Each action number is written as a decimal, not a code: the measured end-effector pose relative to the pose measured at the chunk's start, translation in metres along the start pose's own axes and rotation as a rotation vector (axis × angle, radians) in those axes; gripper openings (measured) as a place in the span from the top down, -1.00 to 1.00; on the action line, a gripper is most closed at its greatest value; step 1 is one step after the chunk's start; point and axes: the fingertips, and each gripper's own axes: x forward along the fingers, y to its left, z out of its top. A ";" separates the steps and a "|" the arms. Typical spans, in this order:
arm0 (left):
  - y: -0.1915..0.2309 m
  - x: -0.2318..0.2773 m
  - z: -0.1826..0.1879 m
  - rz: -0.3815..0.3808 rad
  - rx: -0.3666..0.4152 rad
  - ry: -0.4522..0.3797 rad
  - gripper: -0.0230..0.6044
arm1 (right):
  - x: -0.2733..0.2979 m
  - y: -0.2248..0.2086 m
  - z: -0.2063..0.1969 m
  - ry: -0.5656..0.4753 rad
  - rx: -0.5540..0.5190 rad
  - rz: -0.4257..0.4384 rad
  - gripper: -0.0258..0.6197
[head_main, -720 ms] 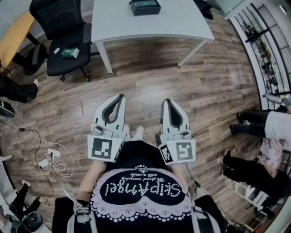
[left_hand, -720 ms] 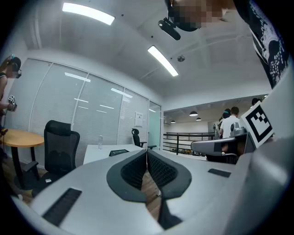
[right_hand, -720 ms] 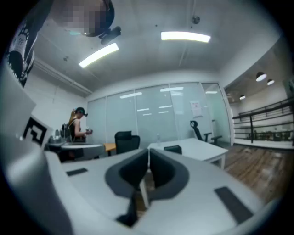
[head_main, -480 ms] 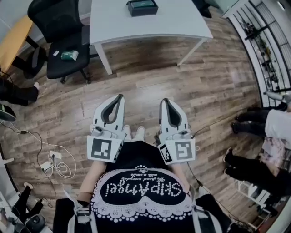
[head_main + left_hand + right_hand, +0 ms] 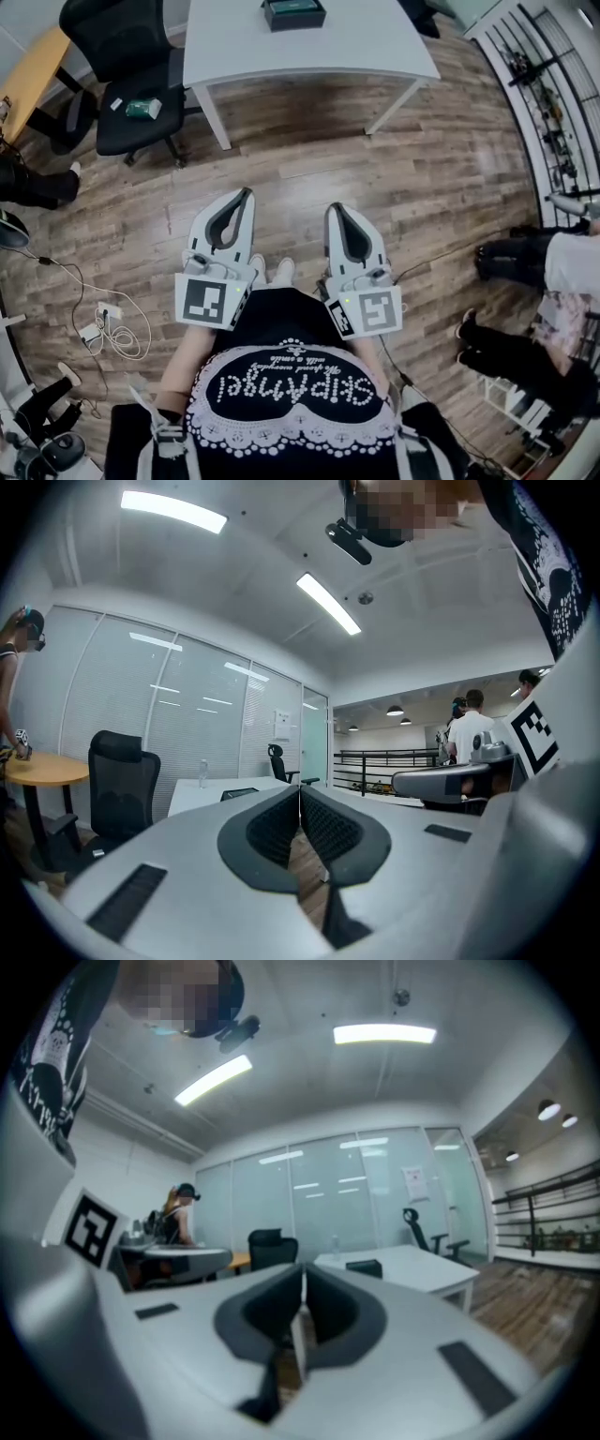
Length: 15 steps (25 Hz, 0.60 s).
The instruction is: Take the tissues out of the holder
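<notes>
In the head view, the left gripper (image 5: pixel 246 193) and the right gripper (image 5: pixel 335 208) are held level over the wooden floor, each with its jaws pressed together and empty. The tissue holder (image 5: pixel 293 13), a dark box, stands at 12 o'clock on the white table (image 5: pixel 375 47), well apart from both. What it contains is too small to tell. The left gripper view shows it at 11 o'clock past the closed tips, and the right gripper view at 1 o'clock. I think one gripper pulling alone could drag the light box off the table.

The white table (image 5: pixel 356 42) on the wooden floor (image 5: pixel 309 159) carries one dark holder (image 5: pixel 294 13).
</notes>
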 end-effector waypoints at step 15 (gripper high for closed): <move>-0.006 0.030 -0.010 0.034 -0.016 0.022 0.85 | 0.004 -0.056 -0.020 0.079 -0.038 -0.033 0.81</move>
